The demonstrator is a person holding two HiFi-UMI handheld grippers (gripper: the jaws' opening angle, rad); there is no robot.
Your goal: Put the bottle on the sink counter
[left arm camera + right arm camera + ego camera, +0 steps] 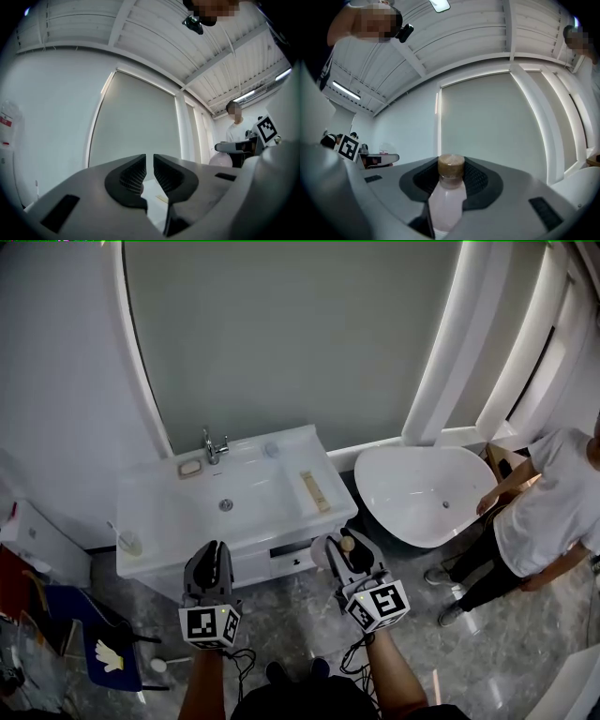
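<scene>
The bottle point(449, 197) is pinched near its cap by the right gripper point(343, 557), short of the sink counter's point(155, 502) front edge. The left gripper point(214, 563), jaws almost together, carries nothing. Setting it down remains.

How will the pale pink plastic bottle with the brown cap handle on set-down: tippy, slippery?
Probably tippy: the pale pink plastic bottle looks slim and narrow. Likely slick too, with smooth sides, though the right gripper clamps it near the neck, just under the brown cap.
</scene>
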